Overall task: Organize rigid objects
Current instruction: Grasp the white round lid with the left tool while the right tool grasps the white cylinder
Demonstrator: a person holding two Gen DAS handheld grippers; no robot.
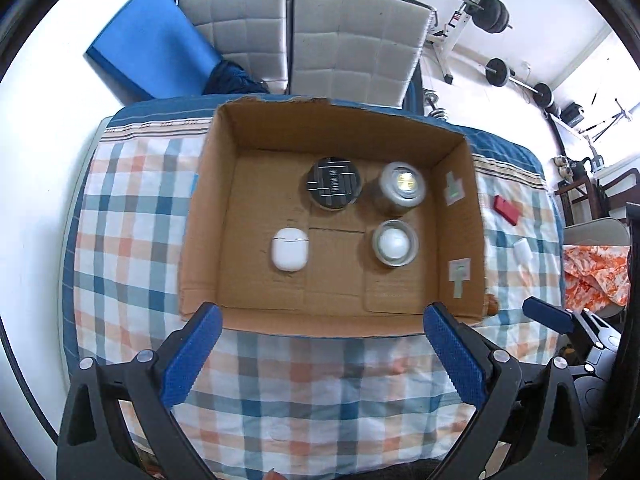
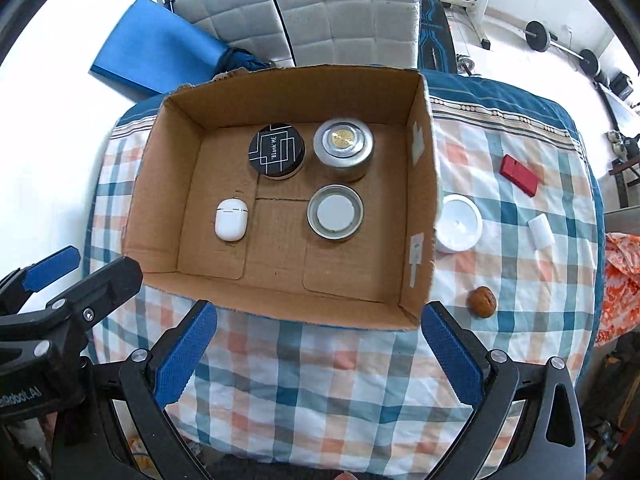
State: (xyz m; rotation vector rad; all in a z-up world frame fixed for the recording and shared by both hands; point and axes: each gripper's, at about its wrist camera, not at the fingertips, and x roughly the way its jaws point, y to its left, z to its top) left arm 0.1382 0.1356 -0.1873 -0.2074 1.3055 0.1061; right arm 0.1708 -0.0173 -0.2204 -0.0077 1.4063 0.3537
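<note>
Four items in box (image 2: 280, 292) (walnut (image 2: 483, 300), perhaps, outside).

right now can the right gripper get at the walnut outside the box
Probably yes. The walnut lies in the open on the checked cloth, just right of the cardboard box, with nothing over it, and the right gripper is open and empty.

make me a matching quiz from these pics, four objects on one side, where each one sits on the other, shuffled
Things:
1. black round tin
2. white earbud case
3. red block
4. brown nut

Places:
A. on the cloth, beside the box's near right corner
B. in the box, against the far wall
C. on the cloth, far right of the box
D. in the box, left part of the floor

Pairs: 1-B, 2-D, 3-C, 4-A
</note>
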